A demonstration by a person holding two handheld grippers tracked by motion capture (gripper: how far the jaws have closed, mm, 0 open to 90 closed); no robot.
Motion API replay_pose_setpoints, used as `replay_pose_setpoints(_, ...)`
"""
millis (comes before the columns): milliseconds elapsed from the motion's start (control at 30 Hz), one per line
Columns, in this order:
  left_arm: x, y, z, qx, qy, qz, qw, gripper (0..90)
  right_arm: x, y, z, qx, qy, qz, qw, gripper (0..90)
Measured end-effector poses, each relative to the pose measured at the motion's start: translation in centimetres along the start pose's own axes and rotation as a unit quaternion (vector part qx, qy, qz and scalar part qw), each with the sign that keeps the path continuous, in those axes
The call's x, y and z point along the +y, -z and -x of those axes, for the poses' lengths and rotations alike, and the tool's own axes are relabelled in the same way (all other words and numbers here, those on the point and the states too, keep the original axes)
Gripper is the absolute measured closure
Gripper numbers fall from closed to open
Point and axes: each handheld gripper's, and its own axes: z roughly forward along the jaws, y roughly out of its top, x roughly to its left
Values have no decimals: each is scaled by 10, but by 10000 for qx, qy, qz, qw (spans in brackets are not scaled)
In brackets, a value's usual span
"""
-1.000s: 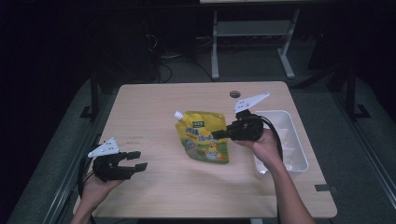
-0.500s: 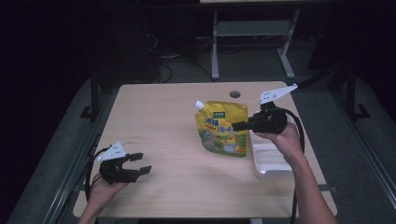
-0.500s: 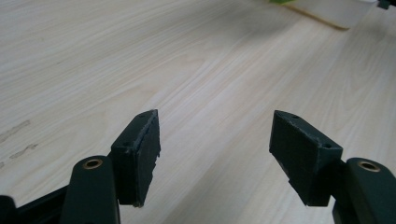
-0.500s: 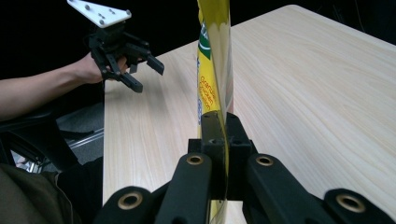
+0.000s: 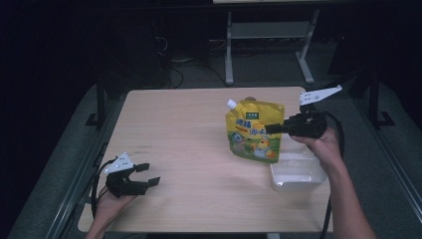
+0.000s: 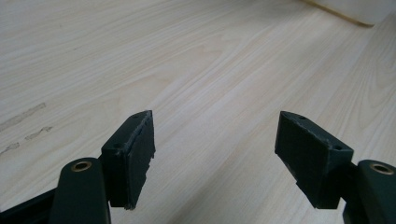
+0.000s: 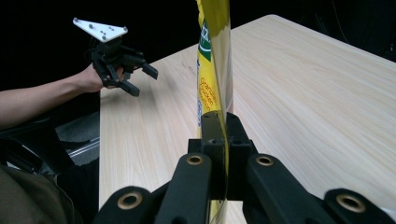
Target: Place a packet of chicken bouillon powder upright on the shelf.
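Note:
A yellow spouted pouch [image 5: 255, 132] with a white cap and cartoon print hangs upright above the table's right half, next to a white tray [image 5: 297, 173]. My right gripper [image 5: 272, 128] is shut on the pouch's right edge; in the right gripper view the thin yellow edge [image 7: 215, 70] runs up from between the closed jaws. My left gripper [image 5: 149, 174] rests open near the table's front left corner, its jaws wide apart over bare wood [image 6: 215, 93], with nothing between them. It also shows far off as the left gripper [image 7: 140, 79] in the right gripper view.
The wooden table [image 5: 189, 129] has a small dark hole near its back edge behind the pouch. A metal stand [image 5: 268, 35] and cables lie on the dark floor beyond. The tray's pale corner [image 6: 355, 9] shows in the left gripper view.
My right gripper has carried the pouch up and to the right, from the table's middle to beside the tray. My left gripper has shifted slightly and stays open.

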Motion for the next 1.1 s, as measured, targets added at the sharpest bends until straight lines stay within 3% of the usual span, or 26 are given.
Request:
replay_pose_setpoints(467, -5, 0, -4, 4, 217, 179, 9996, 273, -5, 37, 26, -170, -99, 97, 9998, 894)
replay_pose_setpoints(633, -6, 5, -7, 97, 230, 222, 9994, 273, -12, 50, 37, -241, -173, 155, 9994, 894)
replay_pose_setpoints(733, -8, 8, -10, 82, 341, 329, 9988, 271, -18, 55, 44, -273, -239, 207, 9991, 894)
replay_pose_setpoints(1100, -12, 4, -11, 22, 408, 256, 9988, 274, -36, 71, 60, -402, -303, 125, 9987, 894)
